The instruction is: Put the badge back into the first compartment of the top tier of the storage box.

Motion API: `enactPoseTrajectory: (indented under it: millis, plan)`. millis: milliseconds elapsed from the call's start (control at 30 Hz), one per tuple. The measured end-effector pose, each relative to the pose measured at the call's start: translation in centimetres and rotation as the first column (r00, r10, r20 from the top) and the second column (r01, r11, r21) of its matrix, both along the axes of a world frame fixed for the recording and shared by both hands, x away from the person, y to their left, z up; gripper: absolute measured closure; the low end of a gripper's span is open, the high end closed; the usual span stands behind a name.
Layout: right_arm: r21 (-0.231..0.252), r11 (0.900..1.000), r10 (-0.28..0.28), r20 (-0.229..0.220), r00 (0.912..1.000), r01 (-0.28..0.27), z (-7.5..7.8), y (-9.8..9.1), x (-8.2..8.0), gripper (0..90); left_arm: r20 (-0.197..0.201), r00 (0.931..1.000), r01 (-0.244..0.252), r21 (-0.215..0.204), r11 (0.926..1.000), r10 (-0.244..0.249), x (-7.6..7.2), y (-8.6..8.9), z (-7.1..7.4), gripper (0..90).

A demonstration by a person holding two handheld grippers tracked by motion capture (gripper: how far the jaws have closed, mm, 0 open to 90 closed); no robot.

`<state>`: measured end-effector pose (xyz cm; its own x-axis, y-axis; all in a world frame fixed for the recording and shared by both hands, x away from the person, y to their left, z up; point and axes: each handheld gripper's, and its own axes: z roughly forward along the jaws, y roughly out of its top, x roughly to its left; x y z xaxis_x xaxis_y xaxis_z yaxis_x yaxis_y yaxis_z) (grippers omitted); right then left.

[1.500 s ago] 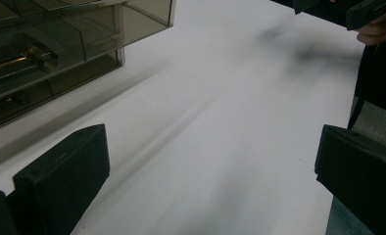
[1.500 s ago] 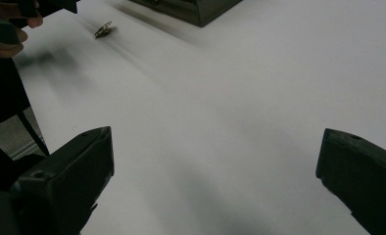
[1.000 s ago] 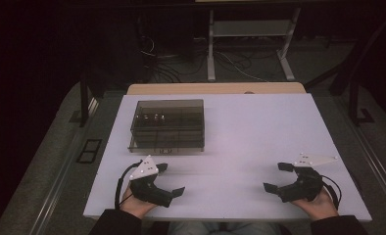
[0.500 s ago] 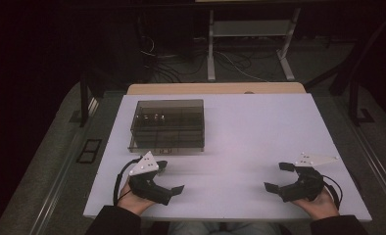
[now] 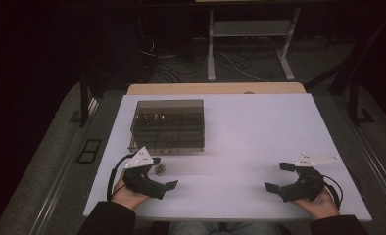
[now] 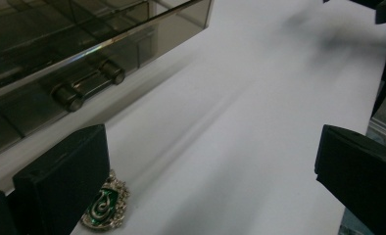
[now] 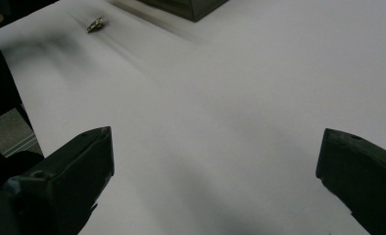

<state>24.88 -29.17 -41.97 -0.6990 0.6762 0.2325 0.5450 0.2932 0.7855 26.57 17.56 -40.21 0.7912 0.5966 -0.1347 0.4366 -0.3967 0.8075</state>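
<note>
White table (image 5: 240,142); green snake badge (image 6: 104,208).

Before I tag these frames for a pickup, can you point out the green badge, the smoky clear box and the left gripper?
green badge (image 6: 104,206), left gripper view, on its green enamel face.
smoky clear box (image 5: 167,125), high view, on its lid.
left gripper (image 5: 164,173), high view, midway between its open jaws.
</note>
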Motion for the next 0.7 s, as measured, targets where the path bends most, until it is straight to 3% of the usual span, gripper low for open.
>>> enactPoseTrajectory:
  millis: [367, 700]
  plan:
    - [-0.006, 1.0, 0.001, -0.005, 1.0, -0.001, 0.0, 0.0, 0.0, 0.5, -0.016, 0.9993, -0.032, 0.032, 0.999, 0.032, 1.1, 1.0, -0.4, 0.0]
    - [-0.012, 0.9999, 0.005, -0.006, 1.0, -0.005, -0.1, 0.2, 0.0, 0.5, -0.034, 0.9991, -0.023, 0.079, 0.9966, 0.026, 2.0, 1.1, -0.7, 0.0]
